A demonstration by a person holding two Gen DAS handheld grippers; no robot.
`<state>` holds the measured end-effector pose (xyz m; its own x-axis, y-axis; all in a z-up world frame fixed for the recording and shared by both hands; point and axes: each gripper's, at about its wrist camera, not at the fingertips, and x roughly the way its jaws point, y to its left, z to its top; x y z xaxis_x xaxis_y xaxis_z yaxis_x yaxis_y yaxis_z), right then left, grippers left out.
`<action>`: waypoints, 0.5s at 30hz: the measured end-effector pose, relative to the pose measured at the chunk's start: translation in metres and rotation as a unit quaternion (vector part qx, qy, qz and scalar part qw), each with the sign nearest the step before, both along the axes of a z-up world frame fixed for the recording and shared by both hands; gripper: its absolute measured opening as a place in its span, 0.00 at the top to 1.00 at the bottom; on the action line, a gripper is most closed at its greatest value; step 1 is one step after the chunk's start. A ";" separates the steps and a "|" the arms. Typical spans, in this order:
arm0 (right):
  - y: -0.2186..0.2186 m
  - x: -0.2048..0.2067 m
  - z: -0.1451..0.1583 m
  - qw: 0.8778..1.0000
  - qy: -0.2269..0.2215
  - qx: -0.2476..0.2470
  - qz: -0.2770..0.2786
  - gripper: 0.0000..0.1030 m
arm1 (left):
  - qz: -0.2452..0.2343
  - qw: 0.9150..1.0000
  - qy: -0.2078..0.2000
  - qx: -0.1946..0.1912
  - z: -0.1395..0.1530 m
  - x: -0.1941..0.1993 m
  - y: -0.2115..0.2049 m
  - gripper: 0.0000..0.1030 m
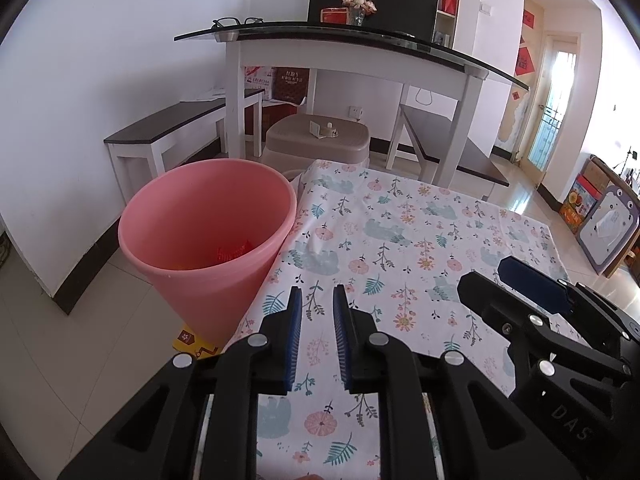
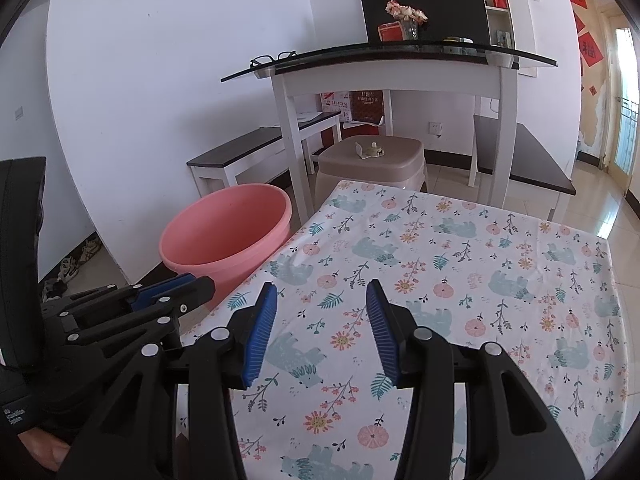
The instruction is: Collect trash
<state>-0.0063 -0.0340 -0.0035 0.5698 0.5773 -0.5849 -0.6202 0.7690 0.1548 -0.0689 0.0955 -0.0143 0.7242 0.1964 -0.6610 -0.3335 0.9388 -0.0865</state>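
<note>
A pink trash bin (image 1: 208,232) stands on the floor against the left edge of the table; red scraps (image 1: 234,252) lie in its bottom. It also shows in the right wrist view (image 2: 228,232). My left gripper (image 1: 316,308) hovers over the table's front left, jaws slightly apart and empty. My right gripper (image 2: 322,300) is open and empty over the table front. Each gripper shows in the other's view: the right gripper (image 1: 516,280), the left gripper (image 2: 176,284). No loose trash shows on the floral tablecloth (image 2: 460,264).
A white glass-topped desk (image 1: 344,40) with a monitor, flowers and glasses stands behind. A beige plastic stool (image 1: 320,136) sits beyond the table's far edge. Dark benches (image 1: 180,120) flank the desk. A yellow item (image 1: 188,340) lies on the floor by the bin.
</note>
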 end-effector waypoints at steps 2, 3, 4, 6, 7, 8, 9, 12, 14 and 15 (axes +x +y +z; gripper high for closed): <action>0.000 0.000 0.000 1.000 0.000 0.000 0.000 0.54 | 0.000 1.000 0.000 0.000 0.000 0.000 0.000 0.85; 0.000 0.000 0.000 1.000 0.000 0.000 0.000 0.54 | 0.000 1.000 0.000 0.000 0.000 0.000 0.000 0.85; -0.001 0.000 0.000 1.000 -0.001 0.000 -0.001 0.54 | 0.000 1.000 0.000 0.000 0.000 0.000 0.000 0.85; -0.001 -0.001 0.001 1.000 -0.001 0.001 -0.001 0.54 | 0.000 1.000 -0.001 0.000 0.001 0.000 0.000 0.85; -0.001 -0.001 0.001 1.000 -0.002 0.001 -0.001 0.54 | 0.000 1.000 -0.001 0.001 0.001 -0.001 0.000 0.85; -0.002 -0.001 0.001 1.000 -0.002 0.000 -0.001 0.54 | -0.001 1.000 -0.001 0.001 0.001 -0.001 0.000 0.85; -0.002 -0.001 0.001 1.000 -0.002 0.001 -0.001 0.54 | -0.001 1.000 -0.001 0.001 0.001 -0.001 0.000 0.85; -0.001 -0.001 0.001 1.000 -0.002 0.000 -0.001 0.54 | -0.001 1.000 -0.002 0.002 0.002 -0.002 0.000 0.85; -0.002 -0.001 0.002 1.000 -0.003 0.001 -0.003 0.54 | -0.002 1.000 -0.003 0.003 0.003 -0.003 -0.001 0.86; -0.003 -0.001 0.003 1.000 -0.003 0.002 -0.003 0.54 | -0.002 1.000 -0.003 0.003 0.004 -0.003 0.000 0.86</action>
